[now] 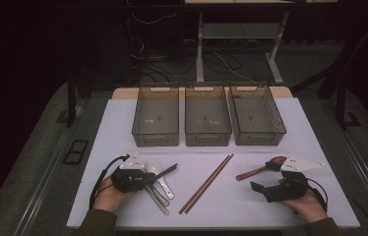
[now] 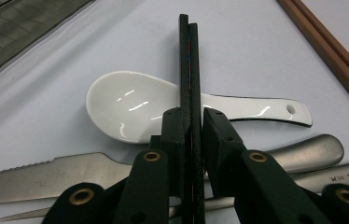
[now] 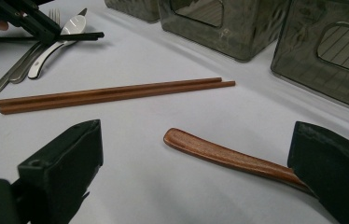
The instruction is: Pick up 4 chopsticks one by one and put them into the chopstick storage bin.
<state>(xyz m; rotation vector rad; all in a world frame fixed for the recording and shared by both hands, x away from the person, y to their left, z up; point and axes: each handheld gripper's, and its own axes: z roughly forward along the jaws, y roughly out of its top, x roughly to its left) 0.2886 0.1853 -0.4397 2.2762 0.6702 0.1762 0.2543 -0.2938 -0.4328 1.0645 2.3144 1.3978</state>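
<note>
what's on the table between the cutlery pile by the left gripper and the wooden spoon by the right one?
A pair of brown chopsticks, lying side by side at a slant, seen in the high view. Bare white table on either side of them.

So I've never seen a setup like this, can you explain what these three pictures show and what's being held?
A person sits at a white table holding a hand-operated gripper in each hand; each has two black jaws.

The high view looks down on the table from above. The other two come from cameras riding on the grippers, looking along their jaws.

The left gripper is shut on a pair of black chopsticks. Beneath it lie a white spoon, a knife and other metal cutlery.

The right gripper is open, its jaws either side of a wooden spoon.

Brown chopsticks lie mid-table, and three clear bins stand at the back.
</note>
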